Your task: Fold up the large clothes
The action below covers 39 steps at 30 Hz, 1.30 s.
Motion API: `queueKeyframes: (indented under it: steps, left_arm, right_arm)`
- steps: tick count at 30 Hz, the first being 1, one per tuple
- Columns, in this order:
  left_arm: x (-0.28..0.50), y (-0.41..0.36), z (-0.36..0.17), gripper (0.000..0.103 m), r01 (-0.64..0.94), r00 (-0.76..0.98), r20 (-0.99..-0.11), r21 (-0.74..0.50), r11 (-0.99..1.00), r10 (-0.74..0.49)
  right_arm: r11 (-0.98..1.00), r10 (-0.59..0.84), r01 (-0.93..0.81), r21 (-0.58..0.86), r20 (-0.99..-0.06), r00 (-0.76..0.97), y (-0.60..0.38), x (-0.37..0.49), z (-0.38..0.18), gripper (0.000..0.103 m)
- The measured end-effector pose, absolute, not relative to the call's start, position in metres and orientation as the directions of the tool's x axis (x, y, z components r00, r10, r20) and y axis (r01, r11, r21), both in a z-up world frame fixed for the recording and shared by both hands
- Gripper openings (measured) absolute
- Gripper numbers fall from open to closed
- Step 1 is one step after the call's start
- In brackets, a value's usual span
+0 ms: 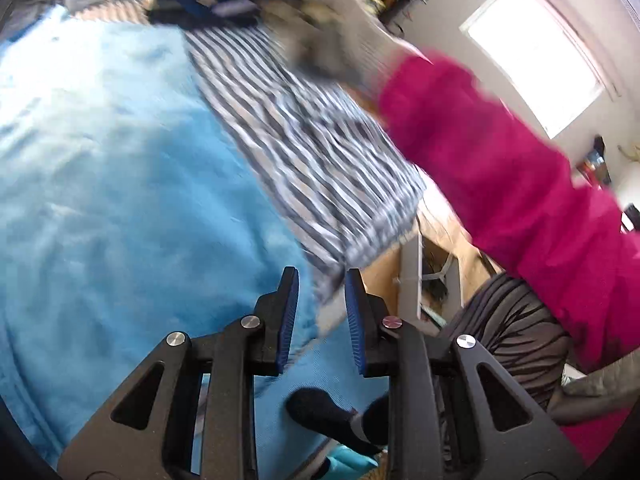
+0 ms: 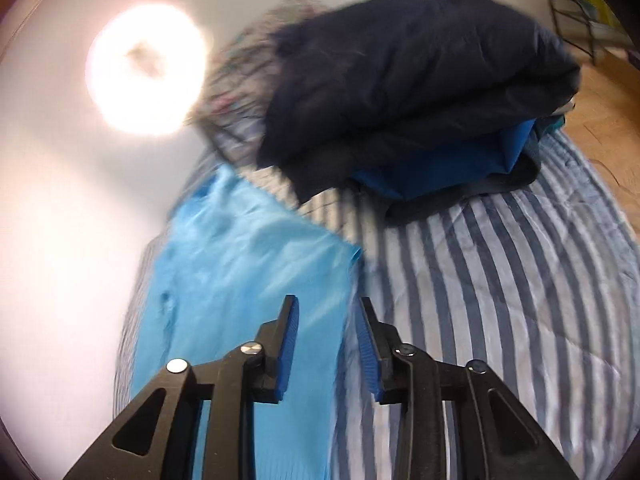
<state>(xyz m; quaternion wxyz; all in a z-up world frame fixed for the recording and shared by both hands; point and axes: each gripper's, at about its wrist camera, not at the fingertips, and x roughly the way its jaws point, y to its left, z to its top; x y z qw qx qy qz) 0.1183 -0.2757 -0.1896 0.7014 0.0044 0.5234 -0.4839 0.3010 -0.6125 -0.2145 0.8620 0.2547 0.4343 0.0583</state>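
Plainly, both views are smeared with motion blur, so fine weave and seams cannot be read. A light blue garment [image 1: 120,184] of thin, smooth, softly creased cloth lies spread on a bed cover [image 1: 312,152] printed with dark and pale stripes. In the left wrist view it fills everything from 7 to 11 o'clock, its edges cut off by the frame.

The left gripper [image 1: 322,322] has its fingers parted, ribbed blue pads facing each other, with nothing pressed between them; the garment's edge lies under the gap. The right gripper [image 2: 328,346] is likewise released, its fingers apart above the blue cloth's right border where it meets the stripes.

At 12 to 2 o'clock in the right wrist view sits a folded stack [image 2: 420,92]: a dark navy, matte piece on top, a brighter blue layer beneath. A patterned bundle behind it is too blurred to name.

A gloved hand [image 1: 340,32] and a magenta sleeve [image 1: 492,168] cross the left wrist view at 1 to 4 o'clock, hiding the floor behind.
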Motion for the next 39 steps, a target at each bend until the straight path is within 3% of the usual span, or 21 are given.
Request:
queueKeyframes:
  steps: [5, 9, 12, 14, 17, 19, 20, 21, 24, 26, 28, 30, 33, 39]
  left_arm:
    - [0.147, -0.232, -0.197, 0.022, 0.573, 0.167, -0.783, -0.418, 0.705, -0.599]
    - [0.171, -0.207, -0.226, 0.022, 0.408, 0.259, -0.851, -0.332, 0.850, -0.457]
    - [0.190, -0.193, -0.247, 0.024, 0.296, 0.223, -0.858, -0.393, 0.871, -0.463]
    - [0.199, -0.187, -0.254, 0.031, 0.248, 0.196, -0.843, -0.452, 0.857, -0.501]
    - [0.208, -0.190, -0.262, 0.031, 0.244, 0.194, -0.834, -0.469, 0.849, -0.517]
    - [0.211, -0.202, -0.265, 0.031, 0.242, 0.168, -0.817, -0.508, 0.827, -0.551]
    - [0.213, -0.206, -0.267, 0.023, 0.242, 0.157, -0.808, -0.525, 0.816, -0.567]
    - [0.218, -0.210, -0.265, 0.000, 0.249, 0.165, -0.814, -0.512, 0.822, -0.557]
    - [0.223, -0.213, -0.264, 0.000, 0.249, 0.225, -0.834, -0.450, 0.857, -0.504]
    - [0.221, -0.202, -0.259, 0.000, 0.204, 0.261, -0.843, -0.428, 0.881, -0.470]
    - [0.219, -0.198, -0.261, 0.000, 0.197, 0.279, -0.862, -0.380, 0.904, -0.423]
    - [0.213, -0.198, -0.262, 0.000, 0.222, 0.295, -0.860, -0.361, 0.906, -0.416]
    - [0.210, -0.194, -0.261, 0.009, 0.214, 0.276, -0.888, -0.317, 0.924, -0.368]
    - [0.196, -0.188, -0.218, 0.009, 0.290, 0.391, -0.817, -0.328, 0.899, -0.424]
  right_arm:
    - [0.851, 0.475, -0.087, 0.517, -0.689, 0.547, -0.560, 0.231, -0.201, 0.019]
    - [0.883, 0.468, -0.197, 0.426, -0.772, 0.430, -0.483, 0.212, -0.224, 0.018]
    - [0.913, 0.405, -0.223, 0.342, -0.827, 0.389, -0.448, 0.211, -0.243, 0.017]
    - [0.922, 0.385, -0.206, 0.329, -0.842, 0.378, -0.443, 0.214, -0.253, 0.017]
    - [0.948, 0.315, -0.166, 0.270, -0.862, 0.397, -0.450, 0.222, -0.261, 0.017]
    - [0.940, 0.341, -0.126, 0.317, -0.857, 0.386, -0.459, 0.227, -0.267, 0.017]
    - [0.936, 0.351, -0.113, 0.334, -0.853, 0.386, -0.461, 0.230, -0.267, 0.017]
    - [0.936, 0.350, -0.106, 0.336, -0.852, 0.389, -0.462, 0.233, -0.268, 0.018]
    - [0.946, 0.324, -0.112, 0.305, -0.865, 0.383, -0.461, 0.236, -0.269, 0.018]
    - [0.974, 0.228, -0.098, 0.206, -0.900, 0.372, -0.458, 0.239, -0.277, 0.017]
    - [0.983, 0.182, -0.081, 0.163, -0.917, 0.354, -0.460, 0.240, -0.288, 0.006]
    - [0.982, 0.188, -0.076, 0.172, -0.915, 0.356, -0.463, 0.243, -0.287, 0.006]
    - [0.973, 0.231, -0.085, 0.215, -0.905, 0.357, -0.469, 0.239, -0.280, 0.014]
    - [0.948, 0.301, -0.042, 0.317, -0.842, 0.448, -0.510, 0.204, -0.234, 0.037]
